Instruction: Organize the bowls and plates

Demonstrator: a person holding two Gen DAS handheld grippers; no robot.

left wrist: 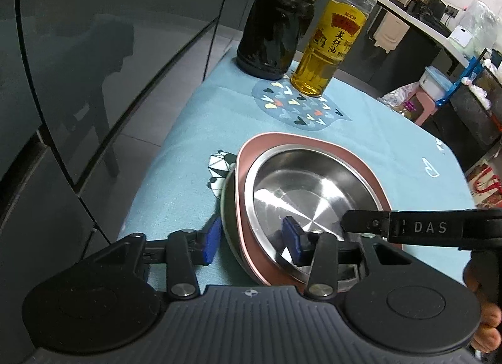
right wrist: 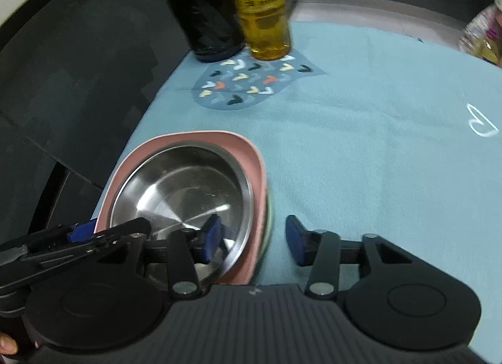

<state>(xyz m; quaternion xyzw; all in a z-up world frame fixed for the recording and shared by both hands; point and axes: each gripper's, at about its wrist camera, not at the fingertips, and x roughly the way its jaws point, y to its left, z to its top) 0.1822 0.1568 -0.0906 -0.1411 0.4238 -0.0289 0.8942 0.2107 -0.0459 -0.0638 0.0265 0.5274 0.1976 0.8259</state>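
One steel bowl — one pink plate — two bottles: dark, yellow oil.

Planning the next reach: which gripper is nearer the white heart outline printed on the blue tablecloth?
Right. The right gripper straddles the rim of the round steel bowl on the side toward the white heart outline; the left gripper straddles the opposite rim.

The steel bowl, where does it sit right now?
The steel bowl sits nested in a pink plate on the blue tablecloth, nearer than the two bottles; both grippers straddle the stack's rims.
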